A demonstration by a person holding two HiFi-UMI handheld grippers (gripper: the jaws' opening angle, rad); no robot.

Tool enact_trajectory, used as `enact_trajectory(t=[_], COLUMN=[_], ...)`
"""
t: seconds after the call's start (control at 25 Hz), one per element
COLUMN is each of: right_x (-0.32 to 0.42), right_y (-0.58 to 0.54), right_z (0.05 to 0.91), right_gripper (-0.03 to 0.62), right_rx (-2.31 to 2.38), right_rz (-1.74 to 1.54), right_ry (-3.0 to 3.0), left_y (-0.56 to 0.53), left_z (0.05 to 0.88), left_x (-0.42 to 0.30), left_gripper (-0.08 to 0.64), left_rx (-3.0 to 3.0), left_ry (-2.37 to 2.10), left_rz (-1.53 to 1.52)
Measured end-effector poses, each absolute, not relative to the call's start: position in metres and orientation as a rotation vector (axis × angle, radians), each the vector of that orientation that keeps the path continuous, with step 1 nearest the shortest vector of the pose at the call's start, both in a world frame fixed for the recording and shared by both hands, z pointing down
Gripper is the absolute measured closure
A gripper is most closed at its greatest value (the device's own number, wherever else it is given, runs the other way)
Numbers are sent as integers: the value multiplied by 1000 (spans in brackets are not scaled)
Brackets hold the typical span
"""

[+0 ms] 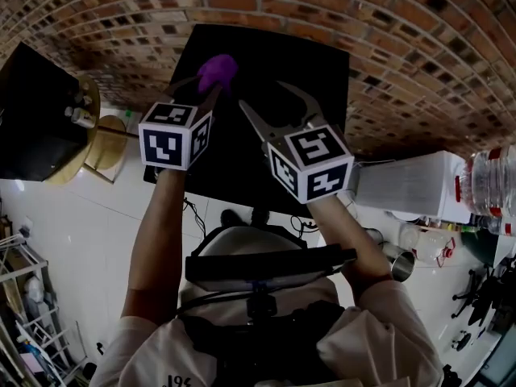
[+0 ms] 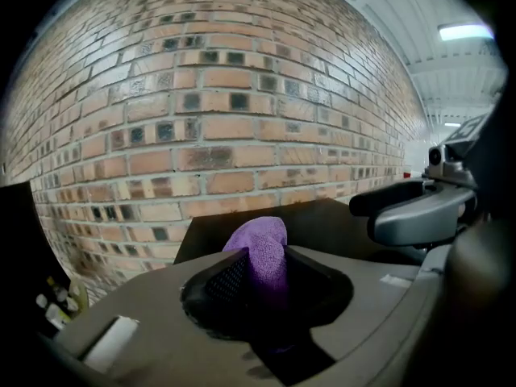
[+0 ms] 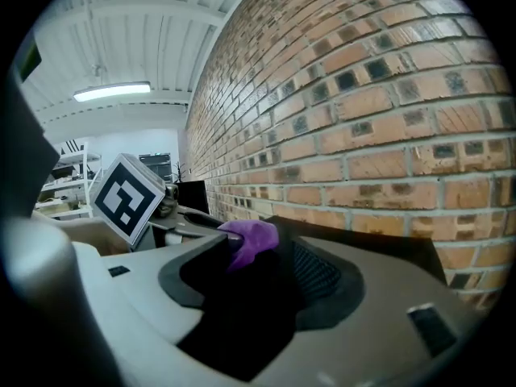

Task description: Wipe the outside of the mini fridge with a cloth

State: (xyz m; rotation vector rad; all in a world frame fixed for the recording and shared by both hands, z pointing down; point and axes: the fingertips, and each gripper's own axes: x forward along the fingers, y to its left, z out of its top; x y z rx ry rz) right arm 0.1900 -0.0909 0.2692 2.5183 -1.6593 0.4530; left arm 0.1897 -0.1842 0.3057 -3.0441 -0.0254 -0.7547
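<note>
The left gripper has its jaws narrowed onto the cloth, which stands bunched between them with a purple tuft poking out past the tips. The grip looks firm enough to carry it, though only a small wad is exposed. The right gripper has its jaws wide with nothing between them, only a dark surface below, and the cloth sits just beyond its left jaw tip. Under and ahead of both pairs of jaws lies the black top of the fridge, and past it, well ahead of the tips, the brick wall. The step in hand looks like bringing the cloth down to begin wiping the top; whether the cloth touches the top yet I cannot tell. To do it well, I would tilt the left jaws so the tuft, not the hard tips, meets the surface. Then press lightly and draw it in long overlapping strokes from the far edge by the wall back toward the near edge, before going on to the sides and door. The bunch is small, so the strokes should lie close together. The empty right jaws are best held off the cloth's path, or rested against the fridge to steady it if it slides.
</note>
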Motion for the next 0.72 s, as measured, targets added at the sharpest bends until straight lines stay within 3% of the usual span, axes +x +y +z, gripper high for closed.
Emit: enact_trajectory(t=[0.72], right_x=[150], right_y=[-109], right_z=[265], right_gripper=[376], right_rx=[2568], right_rz=[397], right_ry=[-1558], left_y=[-273], left_z=[258], left_x=[140], left_gripper=[454], left_rx=[-3502], left_ry=[-306], left_rz=[-281])
